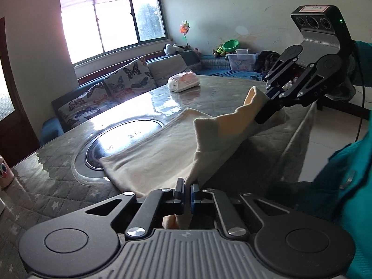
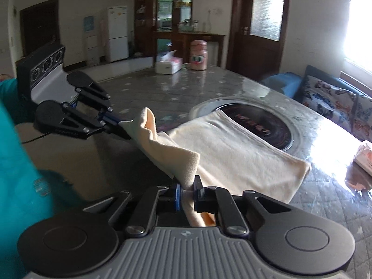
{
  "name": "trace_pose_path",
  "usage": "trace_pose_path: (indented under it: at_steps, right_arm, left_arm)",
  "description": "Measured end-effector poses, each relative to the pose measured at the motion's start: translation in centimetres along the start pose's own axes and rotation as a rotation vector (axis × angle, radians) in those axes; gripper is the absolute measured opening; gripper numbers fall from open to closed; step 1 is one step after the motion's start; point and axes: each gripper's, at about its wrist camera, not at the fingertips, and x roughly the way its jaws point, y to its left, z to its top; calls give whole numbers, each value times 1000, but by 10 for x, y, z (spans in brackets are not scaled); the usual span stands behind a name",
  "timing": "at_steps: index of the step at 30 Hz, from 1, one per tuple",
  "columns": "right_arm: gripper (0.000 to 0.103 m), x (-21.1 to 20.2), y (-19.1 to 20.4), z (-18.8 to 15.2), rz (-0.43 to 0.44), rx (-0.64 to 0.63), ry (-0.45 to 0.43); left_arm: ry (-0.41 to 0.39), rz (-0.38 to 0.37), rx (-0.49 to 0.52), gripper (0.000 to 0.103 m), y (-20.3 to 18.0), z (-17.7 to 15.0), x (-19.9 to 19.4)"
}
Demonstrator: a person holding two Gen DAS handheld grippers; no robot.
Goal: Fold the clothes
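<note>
The cream cloth (image 1: 160, 153) lies spread across the counter (image 1: 58, 181), its far edge overlapping the round black hotplate (image 1: 111, 144) set into the counter top. The near edge of the cloth is lifted off the surface and stretched between the two tongs.

The left tongs (image 1: 187, 191) are clenched on one near corner of the cloth; in the left wrist view the fabric rises from between the closed fingers, and a peach-coloured fold hangs below them. The right tongs (image 1: 269, 111) grip the other raised corner, higher up and over the counter's right edge, with the fabric bunched and peaked around them.

In the right wrist view the right tongs (image 2: 187, 191) are likewise clamped on the cloth (image 2: 232, 153), which runs away over the counter (image 2: 325, 186) and covers part of the hotplate (image 2: 262, 125). The left tongs (image 2: 123, 130) show at the left of that view, pinching the opposite corner, and the lifted edge sags in a fold between the two grips.

A tissue pack (image 1: 183, 81) sits on the far part of the counter, well apart from the cloth. A pink jar (image 2: 198, 55) with cartoon eyes and a white tissue box (image 2: 168, 65) stand near another edge. A sofa with butterfly cushions (image 1: 125, 81) runs along the wall under the window (image 1: 111, 21).
</note>
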Motion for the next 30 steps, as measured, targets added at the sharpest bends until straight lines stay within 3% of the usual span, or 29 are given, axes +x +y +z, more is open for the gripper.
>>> trace_pose_path:
  at_steps: [4, 14, 21, 25, 30]
  right_arm:
    - [9, -13, 6, 2, 28, -7, 14]
    - [9, 4, -32, 30, -61, 24, -29]
    - [9, 56, -95, 54, -137, 77, -7]
    - [9, 89, -111, 46, -181, 124, 15]
    - [13, 130, -131, 35, -236, 183, 41]
  left_arm:
    - [-14, 8, 3, 5, 4, 9, 3]
    - [-54, 47, 10, 5, 32, 37, 36]
    - [-2, 87, -26, 5, 77, 54, 114]
    - [64, 107, -103, 5, 101, 51, 164]
    - [102, 150, -161, 9, 107, 41, 185]
